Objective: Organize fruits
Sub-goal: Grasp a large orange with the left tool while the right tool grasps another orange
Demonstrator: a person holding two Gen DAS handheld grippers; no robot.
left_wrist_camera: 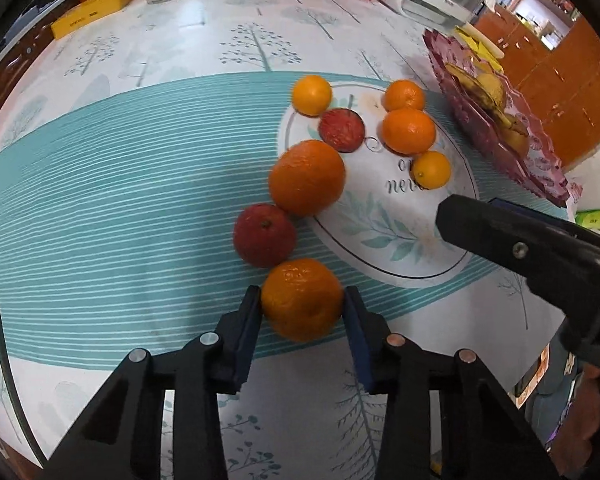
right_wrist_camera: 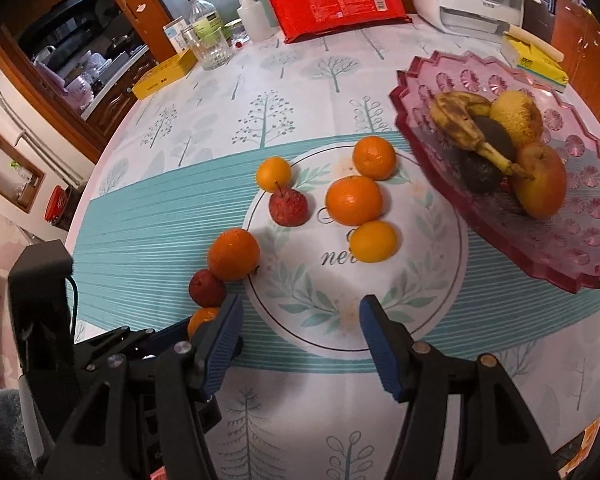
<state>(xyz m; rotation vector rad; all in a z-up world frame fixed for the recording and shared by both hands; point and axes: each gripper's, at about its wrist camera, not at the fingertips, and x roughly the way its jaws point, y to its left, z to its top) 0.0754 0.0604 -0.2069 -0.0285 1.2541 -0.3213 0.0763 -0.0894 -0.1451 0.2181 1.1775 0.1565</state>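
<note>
Left gripper (left_wrist_camera: pixel 302 300) pinches the nearest orange (left_wrist_camera: pixel 302 299); right gripper (right_wrist_camera: pixel 300 316) hangs spread and empty.

The blue pads squeeze that orange at its widest part, likely for a secure lift, while it sits on the tablecloth (left_wrist_camera: pixel 100 184) against a red fruit (left_wrist_camera: pixel 264 235). More oranges lie loose nearby. The pink glass dish (right_wrist_camera: pixel 572 264), well apart, already holds a browned banana (right_wrist_camera: pixel 466 126), an apple (right_wrist_camera: pixel 542 180) and dark fruit, probably the destination.
</note>
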